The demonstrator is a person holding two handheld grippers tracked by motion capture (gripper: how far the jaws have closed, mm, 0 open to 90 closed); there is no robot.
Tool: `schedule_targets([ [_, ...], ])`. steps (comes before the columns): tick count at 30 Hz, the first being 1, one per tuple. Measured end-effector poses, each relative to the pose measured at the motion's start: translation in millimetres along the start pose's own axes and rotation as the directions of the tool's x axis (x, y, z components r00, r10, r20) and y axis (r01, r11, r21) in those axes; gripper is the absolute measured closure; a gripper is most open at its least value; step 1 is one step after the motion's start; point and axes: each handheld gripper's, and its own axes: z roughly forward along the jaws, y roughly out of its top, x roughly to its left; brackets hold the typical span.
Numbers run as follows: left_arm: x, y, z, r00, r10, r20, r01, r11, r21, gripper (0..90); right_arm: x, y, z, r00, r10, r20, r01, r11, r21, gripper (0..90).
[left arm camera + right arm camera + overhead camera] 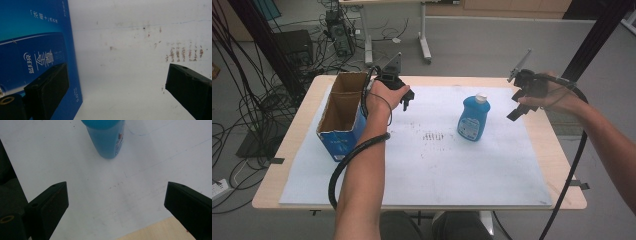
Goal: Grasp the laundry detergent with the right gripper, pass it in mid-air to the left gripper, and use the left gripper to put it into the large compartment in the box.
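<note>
A blue bottle with a white cap stands upright on the white mat, right of centre; its lower body shows ahead in the right gripper view. An open blue cardboard box stands at the mat's left edge, and its printed blue side fills the left of the left gripper view. My left gripper hangs open just right of the box, above the mat, holding nothing. My right gripper is held open and empty above the mat's right edge, apart from the bottle.
The wooden table shows bare strips around the mat. Faint brown marks stain the mat's middle. Cables, a desk frame and equipment stand on the floor beyond the far edge. A black cable trails from my right gripper.
</note>
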Motion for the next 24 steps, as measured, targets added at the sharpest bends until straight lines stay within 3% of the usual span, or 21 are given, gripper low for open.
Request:
schedule_targets([
  [8, -1.8, 0.0, 1.2, 1.0000, 0.005, -0.001, -0.005, 1.0000, 0.002, 5.6, 2.5, -13.1, 24.3, 0.9996, 0.026, -0.014, -0.027, 0.997, -0.068, 4.5],
  [15, -2.4, 0.1, 2.8, 1.0000, 0.008, -0.004, -0.008, 0.9999, 0.006, 5.5, 7.2, -19.1, 47.4, 0.9992, 0.040, 0.007, -0.039, 0.989, -0.141, 3.6],
  [22, -2.1, 0.0, 5.9, 0.9999, 0.004, -0.009, -0.004, 0.9999, 0.009, 5.5, 11.3, -21.9, 68.5, 0.9972, 0.057, 0.049, -0.046, 0.976, -0.215, 3.3],
  [24, -2.0, 0.3, 6.2, 0.9999, 0.008, -0.009, -0.008, 0.9999, 0.013, 5.6, 13.9, -21.3, 74.2, 0.9967, 0.060, 0.055, -0.044, 0.966, -0.254, 3.2],
])
